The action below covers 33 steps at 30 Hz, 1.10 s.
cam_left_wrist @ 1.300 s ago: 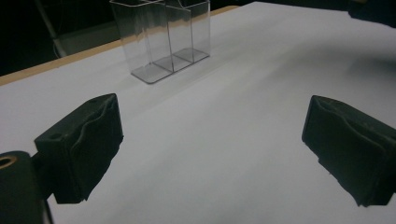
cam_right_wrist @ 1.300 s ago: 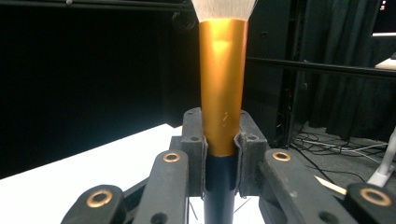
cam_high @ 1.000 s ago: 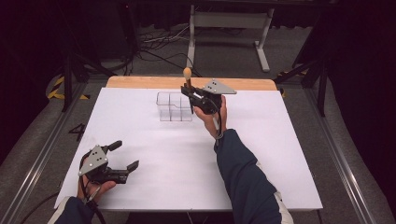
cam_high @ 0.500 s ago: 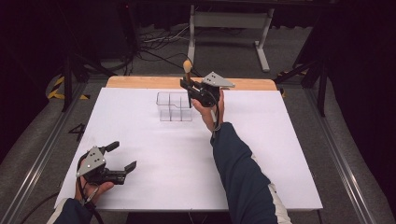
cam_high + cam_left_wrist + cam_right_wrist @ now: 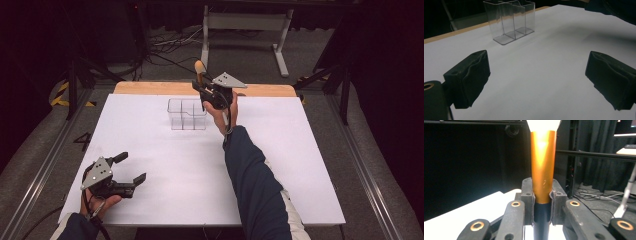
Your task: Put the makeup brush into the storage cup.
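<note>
From the high view, my right tongs (image 5: pixel 201 91) are raised over the far edge of the white desk (image 5: pixel 280 165), clamped on a brush (image 5: pixel 200 71) whose pale tip stands up above them. They hang just beside the right end of the clear divided holder (image 5: pixel 187 114), which stands upright on the far middle of the desk. My left tongs (image 5: pixel 131 167) rest at the near left corner, well apart from the holder, jaws spread with nothing between them.

In the left gripper view, my left tongs (image 5: pixel 537 80) stand wide apart over bare white desk (image 5: pixel 544 57). The clear holder (image 5: pixel 510 21) sits farther off, its compartments empty as far as I can tell.

In the right gripper view, my right tongs (image 5: pixel 542 203) are shut tight on the brush (image 5: pixel 543 165): the pads press both sides where the orange metal sleeve meets the dark handle. The brush stands upright, its pale bristles at the top edge.
</note>
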{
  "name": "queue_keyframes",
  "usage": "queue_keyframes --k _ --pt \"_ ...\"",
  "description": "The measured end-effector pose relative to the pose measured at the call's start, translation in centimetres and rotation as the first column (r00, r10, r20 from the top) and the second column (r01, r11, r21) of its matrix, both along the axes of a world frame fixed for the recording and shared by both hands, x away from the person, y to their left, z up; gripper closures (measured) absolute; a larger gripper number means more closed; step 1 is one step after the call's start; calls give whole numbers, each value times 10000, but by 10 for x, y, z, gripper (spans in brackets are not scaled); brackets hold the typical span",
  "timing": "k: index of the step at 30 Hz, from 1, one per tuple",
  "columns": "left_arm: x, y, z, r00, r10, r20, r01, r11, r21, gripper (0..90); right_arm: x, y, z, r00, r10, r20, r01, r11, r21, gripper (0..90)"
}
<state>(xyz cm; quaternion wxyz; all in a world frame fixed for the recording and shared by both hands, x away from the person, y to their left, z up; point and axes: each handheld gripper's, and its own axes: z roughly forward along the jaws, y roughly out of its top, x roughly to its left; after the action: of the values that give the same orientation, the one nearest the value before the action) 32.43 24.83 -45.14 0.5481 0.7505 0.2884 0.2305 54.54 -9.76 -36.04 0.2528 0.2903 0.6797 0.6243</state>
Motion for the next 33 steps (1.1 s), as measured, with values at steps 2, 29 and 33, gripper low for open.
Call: queue_keyframes --k 2,29,33 --pt "-1 0 0 10000 15 54 -15 10000 -47 66 3 -1 -2 9999 -103 -38 103 9999 8 782" --pt "-1 1 0 10000 -97 1 97 9999 -118 66 14 1 -24 9968 -642 -474 635 9979 -160 782" --pt "-1 1 0 9999 -125 -6 125 9999 -111 65 10 2 -28 9961 -606 -639 596 9981 -173 782"
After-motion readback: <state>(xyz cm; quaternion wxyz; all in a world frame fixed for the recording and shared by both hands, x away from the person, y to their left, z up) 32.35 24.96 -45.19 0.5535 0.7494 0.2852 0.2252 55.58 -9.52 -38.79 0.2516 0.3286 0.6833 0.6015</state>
